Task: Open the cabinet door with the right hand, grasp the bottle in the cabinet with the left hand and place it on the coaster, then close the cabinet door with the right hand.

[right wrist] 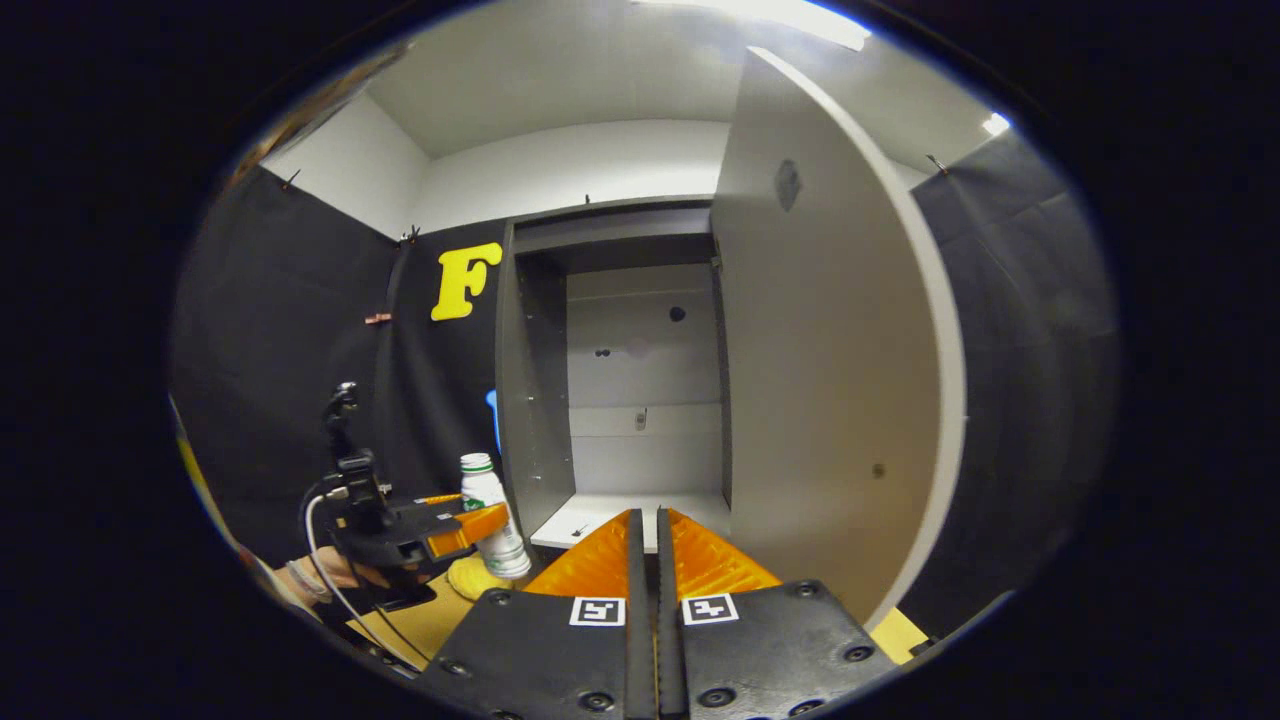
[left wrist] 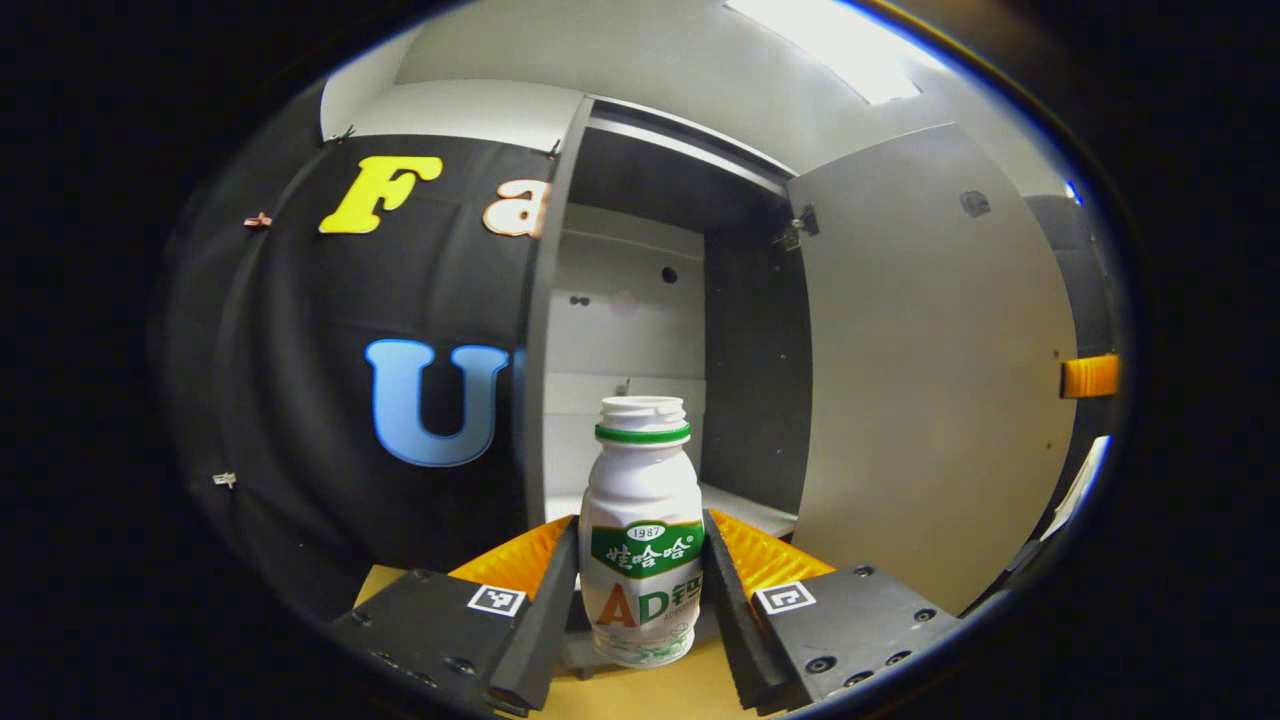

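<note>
Bottle (left wrist: 641,540) front and centre: a white plastic drink bottle, green ring at its neck, no cap on its open mouth, upright between the left gripper (left wrist: 640,600) fingers, which press on both its sides. Its green band shows "1987" in a small oval, and below that big orange and green letters "AD" beside Chinese characters.

In the right gripper view the same bottle (right wrist: 490,515) stands just left of the cabinet (right wrist: 535,400), outside it, above a round yellow coaster (right wrist: 475,578) on the tan wooden tabletop (right wrist: 425,620); whether it touches the coaster, I cannot tell.

The cabinet itself is grey, its white-backed compartment bare, and the cabinet door (right wrist: 830,400) stands swung wide to its right.

The right gripper (right wrist: 647,545) points at the cabinet's opening, its fingers pressed together on nothing.

Black cloth walls flank the cabinet, with a white ceiling above.
</note>
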Motion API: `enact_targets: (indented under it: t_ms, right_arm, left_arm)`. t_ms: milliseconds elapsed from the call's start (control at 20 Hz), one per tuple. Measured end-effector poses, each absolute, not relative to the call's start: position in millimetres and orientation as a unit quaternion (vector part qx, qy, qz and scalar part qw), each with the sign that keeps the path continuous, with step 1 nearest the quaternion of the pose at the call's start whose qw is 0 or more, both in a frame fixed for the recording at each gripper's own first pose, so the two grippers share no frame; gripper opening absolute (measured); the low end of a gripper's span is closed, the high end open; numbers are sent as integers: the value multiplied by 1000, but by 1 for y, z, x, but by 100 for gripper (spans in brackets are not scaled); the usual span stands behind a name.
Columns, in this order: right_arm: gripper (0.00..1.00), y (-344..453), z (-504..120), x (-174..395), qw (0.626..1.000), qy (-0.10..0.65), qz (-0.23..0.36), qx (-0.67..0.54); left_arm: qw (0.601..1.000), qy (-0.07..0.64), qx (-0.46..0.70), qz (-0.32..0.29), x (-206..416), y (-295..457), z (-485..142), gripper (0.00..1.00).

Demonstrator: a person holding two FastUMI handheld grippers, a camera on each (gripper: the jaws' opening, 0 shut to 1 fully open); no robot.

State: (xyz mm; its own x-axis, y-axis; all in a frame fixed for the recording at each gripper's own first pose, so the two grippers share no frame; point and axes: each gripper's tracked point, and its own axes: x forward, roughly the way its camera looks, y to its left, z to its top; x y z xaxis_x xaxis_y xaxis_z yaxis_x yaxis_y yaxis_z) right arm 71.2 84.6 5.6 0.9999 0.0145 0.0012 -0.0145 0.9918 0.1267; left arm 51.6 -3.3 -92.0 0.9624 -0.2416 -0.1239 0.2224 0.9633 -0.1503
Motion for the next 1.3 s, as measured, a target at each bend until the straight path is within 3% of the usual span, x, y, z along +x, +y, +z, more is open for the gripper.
enact_targets:
  t_ms: [450, 800, 1300]
  right_arm:
    - [6, 124, -67, 152, 999, 23, 32, 14]
    - [6, 144, -166, 169, 992, 103, 69, 17]
    - [6, 177, -257, 166, 976, 183, 107, 55]
  left_arm:
    - [986, 119, -90, -72, -19, 5, -209, 70]
    - [989, 136, -59, -7, -66, 13, -291, 70]
    - [985, 150, -84, 4, -88, 4, -367, 71]
